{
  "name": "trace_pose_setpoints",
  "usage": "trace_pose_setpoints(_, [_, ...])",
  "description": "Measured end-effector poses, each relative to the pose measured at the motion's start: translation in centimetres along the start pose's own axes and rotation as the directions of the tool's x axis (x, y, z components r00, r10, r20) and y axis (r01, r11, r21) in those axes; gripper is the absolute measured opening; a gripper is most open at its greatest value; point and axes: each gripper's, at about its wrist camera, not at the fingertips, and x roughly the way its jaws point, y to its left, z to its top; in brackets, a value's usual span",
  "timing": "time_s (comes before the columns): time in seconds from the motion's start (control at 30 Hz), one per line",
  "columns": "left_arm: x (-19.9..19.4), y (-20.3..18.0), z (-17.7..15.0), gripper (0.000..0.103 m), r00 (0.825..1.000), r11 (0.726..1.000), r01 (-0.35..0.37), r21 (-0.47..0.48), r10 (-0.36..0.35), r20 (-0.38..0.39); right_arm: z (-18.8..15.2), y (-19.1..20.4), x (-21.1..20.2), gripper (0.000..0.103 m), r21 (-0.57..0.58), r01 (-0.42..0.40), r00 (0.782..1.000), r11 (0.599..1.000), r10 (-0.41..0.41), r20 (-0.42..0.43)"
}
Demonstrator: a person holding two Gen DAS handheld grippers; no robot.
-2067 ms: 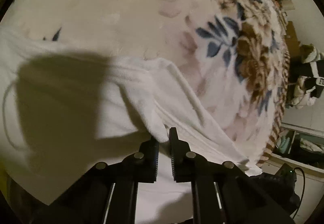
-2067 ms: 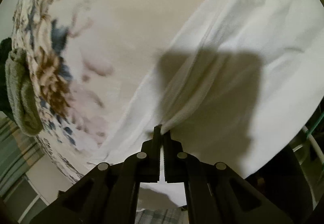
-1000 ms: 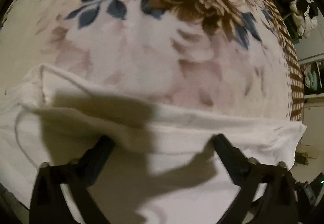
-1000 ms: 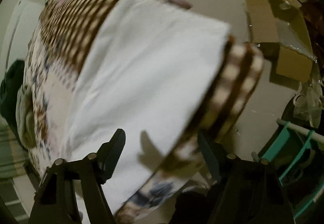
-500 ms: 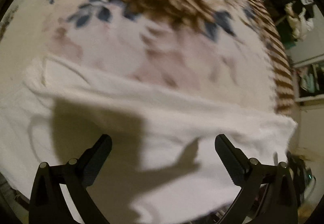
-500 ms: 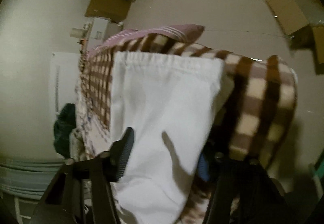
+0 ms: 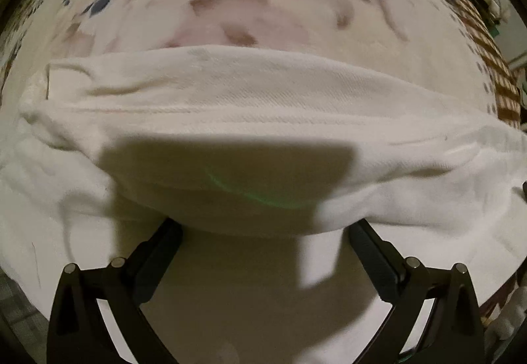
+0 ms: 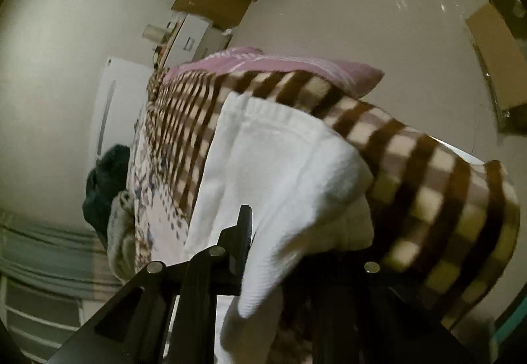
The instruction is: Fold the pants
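Underneath everything, a plush floral blanket with a brown-and-cream checked border (image 7: 296, 11), spread over the bed as the folding surface and draping off the right end in the right wrist view. Across it, long white soft-knit pants (image 7: 263, 107), doubled lengthwise into a band running left to right, the far edge rounded over like a fresh fold, the elastic waistband end (image 8: 273, 110) lying on the checked border near the bed's corner. Probably laid this way so the next fold can bring one end over the other. Closer in, the black two-finger left gripper (image 7: 263, 242), fingers spread wide on either side of a bulge of cloth, holding nothing, likely set to press or take a new bite along the near edge. At the waistband end, the black right gripper (image 8: 296, 252): one finger (image 8: 242, 232) showing against the white fabric, the other hidden behind a hanging flap, so spread or clamped cannot be told. Beyond the bed, scattered brown cardboard boxes (image 8: 494, 51) on the floor, well apart.
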Motion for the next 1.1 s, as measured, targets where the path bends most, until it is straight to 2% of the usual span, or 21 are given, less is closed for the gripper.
trace_pose_setpoints(0.07, [-0.1, -0.1, 0.6, 0.103, 1.0, 1.0, -0.004, -0.012, 0.003, -0.013, 0.0, -0.9, 1.2, 0.026, 0.054, 0.001, 0.999, 0.999, 0.002, -0.044])
trace_pose_setpoints(0.1, [0.0, -0.1, 0.7, 0.103, 1.0, 1.0, -0.003, -0.012, 0.003, -0.017, 0.1, -1.5, 1.9, 0.027, 0.088, 0.003, 0.998, 0.996, 0.002, -0.063])
trace_pose_setpoints(0.17, [-0.1, -0.3, 0.7, 0.103, 1.0, 1.0, -0.001, -0.015, 0.001, -0.018, 0.3, -1.9, 2.4, 0.025, 0.113, -0.029, 0.998, 0.993, 0.034, -0.046])
trace_pose_setpoints(0.2, [-0.1, -0.3, 1.0, 0.103, 1.0, 1.0, 0.001, -0.014, -0.002, -0.018, 0.4, -1.6, 2.5, 0.013, 0.11, -0.018, 0.999, 0.994, 0.022, -0.043])
trace_pose_setpoints(0.23, [-0.2, -0.4, 1.0, 0.103, 1.0, 1.0, 0.005, -0.011, -0.005, -0.018, 0.4, -1.2, 2.3, 0.008, 0.101, -0.015, 0.999, 0.995, 0.018, -0.033])
trace_pose_setpoints(0.4, [-2.1, 2.9, 0.2, 0.103, 0.996, 0.995, 0.088, -0.049, -0.087, 0.018, -0.5, 3.3, -0.6, 0.008, -0.01, -0.014, 1.0, 1.0, 0.014, 0.019])
trace_pose_setpoints(0.63, [-8.9, 7.8, -0.3, 0.103, 0.977, 0.981, 0.166, -0.1, -0.149, 0.155, -4.7, 13.7, -5.3, 0.008, -0.23, -0.064, 0.998, 0.971, 0.068, 0.011])
trace_pose_setpoints(0.73, [-11.6, 11.6, -1.1, 0.103, 0.965, 0.976, 0.181, -0.119, -0.153, 0.215, -8.5, 18.7, -5.3, 0.008, -0.332, -0.084, 0.996, 0.939, 0.08, -0.024])
trace_pose_setpoints(0.9, [-14.2, 20.7, -3.0, 0.103, 0.96, 0.956, 0.181, -0.231, -0.12, 0.253, -17.9, 24.8, -1.2, 0.008, -0.434, -0.141, 0.983, 0.89, 0.076, -0.164])
trace_pose_setpoints(1.0, [-14.2, 25.6, -4.4, 0.103, 0.958, 0.933, 0.188, -0.306, -0.105, 0.268, -25.0, 26.4, 3.4, 0.008, -0.485, -0.173, 0.962, 0.857, 0.042, -0.269])
trace_pose_setpoints(1.1, [-13.4, 29.7, -5.7, 0.103, 0.961, 0.925, 0.157, -0.346, -0.063, 0.269, -32.2, 26.9, 7.9, 0.008, -0.563, -0.19, 0.935, 0.804, -0.027, -0.354])
